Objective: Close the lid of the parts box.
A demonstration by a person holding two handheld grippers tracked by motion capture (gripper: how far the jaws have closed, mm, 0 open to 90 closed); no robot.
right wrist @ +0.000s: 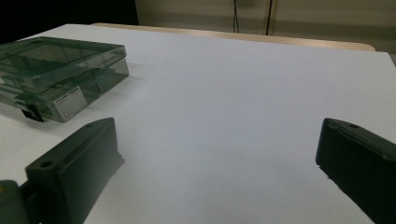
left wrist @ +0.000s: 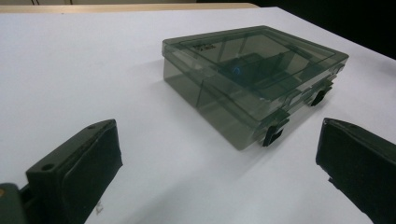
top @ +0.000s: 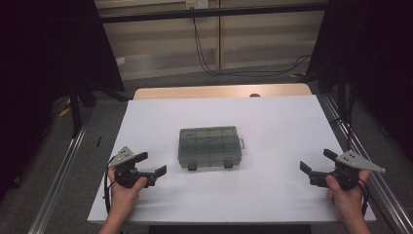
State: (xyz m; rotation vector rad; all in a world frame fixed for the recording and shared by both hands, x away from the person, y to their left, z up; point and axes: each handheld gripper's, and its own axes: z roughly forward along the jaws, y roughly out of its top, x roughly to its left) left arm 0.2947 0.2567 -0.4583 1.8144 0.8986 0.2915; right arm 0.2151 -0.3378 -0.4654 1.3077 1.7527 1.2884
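Observation:
A smoky transparent compartment box (top: 210, 146) lies shut in the middle of the white tabletop (top: 282, 122), its two dark latches facing the near edge. My left gripper (top: 153, 163) rests on the table just left of the box, jaws wide apart and empty. In the left gripper view the box (left wrist: 247, 70) lies ahead between and beyond the open left gripper (left wrist: 218, 140). My right gripper (top: 315, 160) sits near the table's right edge, open and empty, well clear of the box. In the right gripper view the right gripper (right wrist: 217, 126) faces bare table, with the box (right wrist: 51, 70) at far left.
A wooden table edge (top: 219, 91) shows behind the white top. Metal rails (top: 63, 165) run along both sides on the floor. Cables (top: 214, 68) hang down the back wall. A white label (right wrist: 69, 106) is stuck on the box's side.

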